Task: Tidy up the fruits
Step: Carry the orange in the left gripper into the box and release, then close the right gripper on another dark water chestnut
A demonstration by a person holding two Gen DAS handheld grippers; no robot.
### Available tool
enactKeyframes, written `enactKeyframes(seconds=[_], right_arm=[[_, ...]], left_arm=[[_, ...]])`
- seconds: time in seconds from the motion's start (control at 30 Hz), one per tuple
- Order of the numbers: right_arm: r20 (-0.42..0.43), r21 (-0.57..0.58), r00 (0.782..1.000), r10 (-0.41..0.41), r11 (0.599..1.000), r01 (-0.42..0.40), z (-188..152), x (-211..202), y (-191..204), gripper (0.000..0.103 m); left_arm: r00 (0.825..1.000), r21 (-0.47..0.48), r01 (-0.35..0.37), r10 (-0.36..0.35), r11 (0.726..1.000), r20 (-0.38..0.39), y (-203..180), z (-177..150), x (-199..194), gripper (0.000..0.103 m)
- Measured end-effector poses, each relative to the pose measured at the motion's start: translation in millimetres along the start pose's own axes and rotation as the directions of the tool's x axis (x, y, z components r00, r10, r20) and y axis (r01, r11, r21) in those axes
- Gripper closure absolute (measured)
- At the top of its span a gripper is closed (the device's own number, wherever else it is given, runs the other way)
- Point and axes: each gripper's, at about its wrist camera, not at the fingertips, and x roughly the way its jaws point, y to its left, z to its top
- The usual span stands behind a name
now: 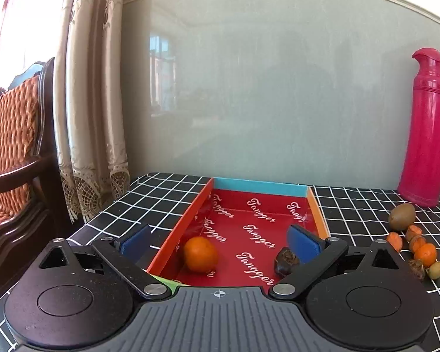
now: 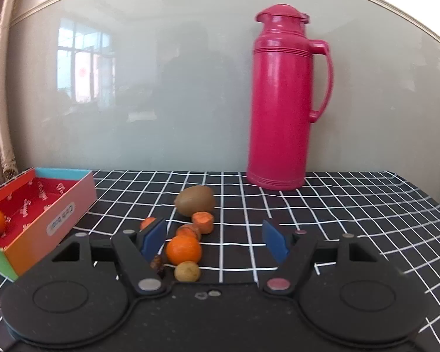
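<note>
The one word I can read for sure is "Tangger", in white script, repeated over the red lining of the box (image 1: 249,223) in the lower middle of my left view. It shows again, too small to read, on the lining at the lower left of my right view. On that box's outer wall there, a pale oval label (image 2: 60,218) carries print (blurred, I cannot make it out).
</note>
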Motion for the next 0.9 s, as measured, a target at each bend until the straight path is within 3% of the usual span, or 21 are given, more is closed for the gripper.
enactKeyframes(seconds=[0.47, 0.9], right_arm=[[-0.080, -0.059, 0.988, 0.131, 0.989, -0.136, -9, 14, 46, 0.035], [-0.175, -0.046, 0.978, 0.113, 0.991, -0.123, -18, 37, 62, 0.042]], left_arm=[[0.999, -0.025, -0.035, 0.035, 0.999, -0.003, 30, -2, 1, 0.004], [0.997, -0.046, -0.079, 0.079, 0.996, -0.010, 58, -5, 2, 0.004]])
